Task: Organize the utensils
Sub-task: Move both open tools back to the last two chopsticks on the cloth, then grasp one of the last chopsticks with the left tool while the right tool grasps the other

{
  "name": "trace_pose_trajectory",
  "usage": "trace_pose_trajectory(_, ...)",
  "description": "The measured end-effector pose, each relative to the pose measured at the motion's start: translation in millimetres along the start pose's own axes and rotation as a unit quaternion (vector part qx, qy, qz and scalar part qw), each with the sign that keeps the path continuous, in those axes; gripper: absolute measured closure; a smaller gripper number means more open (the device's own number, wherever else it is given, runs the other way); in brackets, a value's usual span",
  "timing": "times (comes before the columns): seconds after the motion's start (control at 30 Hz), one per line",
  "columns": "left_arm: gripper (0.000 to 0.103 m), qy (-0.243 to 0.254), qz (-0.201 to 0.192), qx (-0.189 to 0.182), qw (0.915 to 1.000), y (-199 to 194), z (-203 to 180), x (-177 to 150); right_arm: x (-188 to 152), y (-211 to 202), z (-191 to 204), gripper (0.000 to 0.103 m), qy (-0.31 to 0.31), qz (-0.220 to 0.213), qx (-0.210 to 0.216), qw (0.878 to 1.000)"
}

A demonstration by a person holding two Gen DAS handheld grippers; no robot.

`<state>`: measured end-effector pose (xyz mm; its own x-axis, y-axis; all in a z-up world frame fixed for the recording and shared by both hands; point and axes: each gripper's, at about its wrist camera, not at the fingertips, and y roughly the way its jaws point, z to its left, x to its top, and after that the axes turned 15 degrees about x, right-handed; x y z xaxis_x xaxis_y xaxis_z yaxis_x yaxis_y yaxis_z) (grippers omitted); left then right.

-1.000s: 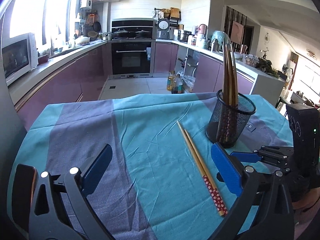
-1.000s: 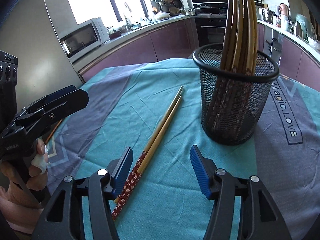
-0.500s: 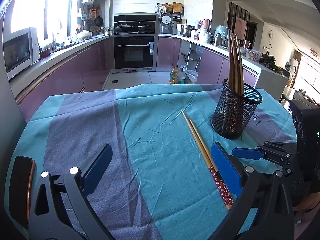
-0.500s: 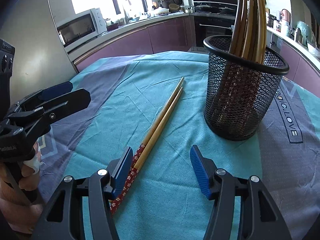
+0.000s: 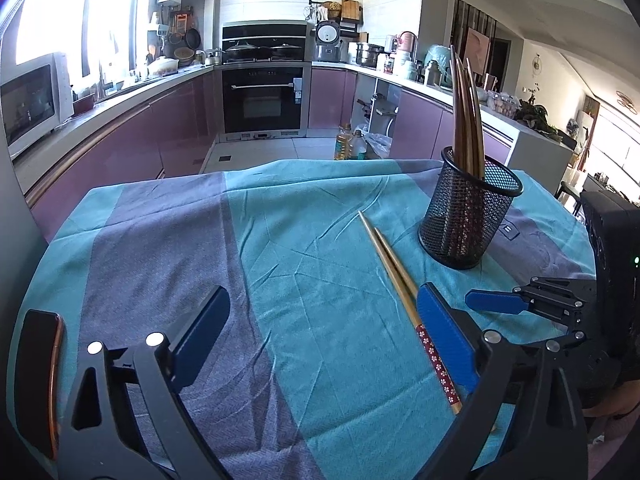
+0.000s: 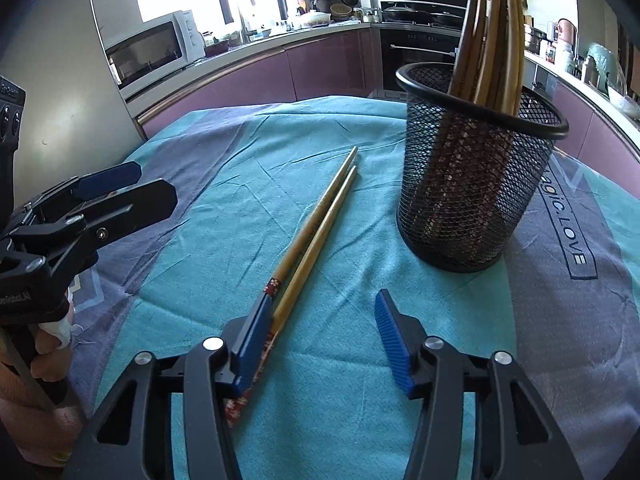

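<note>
From the left wrist view, the left tongs [image 5: 320,320] stood very wide, closing a little, with nothing between them but the cloth on the surface [image 5: 168,240]. The two loose chopsticks [image 5: 396,276] lay at about 3 o'clock from them, running up toward 12 o'clock, with their patterned ends passing just behind the right-hand pad. The mesh cup [image 5: 472,216], full of other chopsticks, stood at about 1 o'clock. The right tongs' tip poked in at 3 o'clock. The chopsticks' near ends were cut off behind the pad.

From the right wrist view, the right tongs [image 6: 320,340] were about half open and closing. The chopsticks [image 6: 320,216] lay against the left pad, not between both pads. The squeeze could catch only one stick, or push both sideways so they roll away. The mesh cup [image 6: 476,176] stood at 1 o'clock; lifted sticks could bump its rim. The pad hid the patterned ends, so I could not tell if it pressed on them.
</note>
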<state>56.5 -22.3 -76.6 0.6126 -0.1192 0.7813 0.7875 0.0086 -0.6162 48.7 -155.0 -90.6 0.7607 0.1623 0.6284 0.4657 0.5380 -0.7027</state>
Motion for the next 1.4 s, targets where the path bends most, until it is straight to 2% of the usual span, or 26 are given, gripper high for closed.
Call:
trace_pose_trajectory(0.37, 0.019, 0.036, 0.025, -0.032, 0.9985, 14, -20, -3, 3, -4, -9, 0.058, 0.008, 0.009, 0.002, 1.0)
trace_pose_trajectory(0.57, 0.022, 0.041, 0.039, -0.038, 0.9977, 21, -24, -5, 11, 5, -8, 0.062, -0.002, 0.015, -0.003, 1.0)
trace_pose_trajectory(0.77, 0.027, 0.049, 0.043, -0.039, 0.9971, 24, -26, -5, 24, 15, -12, 0.072, 0.001, 0.011, -0.006, 1.0)
trace_pose_trajectory(0.93, 0.031, 0.058, 0.049, -0.046, 0.996, 28, -29, -3, 22, 12, -22, 0.089, 0.021, 0.005, 0.002, 1.0)
trace_pose_trajectory(1.13, 0.037, 0.081, 0.067, -0.059, 0.9927, 38, -48, -1, 15, 4, -26, 0.095, 0.032, 0.005, 0.008, 0.999)
trace_pose_trajectory(1.23, 0.041, 0.093, 0.077, -0.063, 0.9907, 45, -60, 1, 12, 1, -28, 0.096, 0.034, 0.005, 0.01, 0.999)
trace_pose_trajectory(1.4, 0.059, 0.099, 0.098, -0.068, 0.9879, 63, -72, 5, 9, -3, -29, 0.096, 0.034, 0.006, 0.007, 0.999)
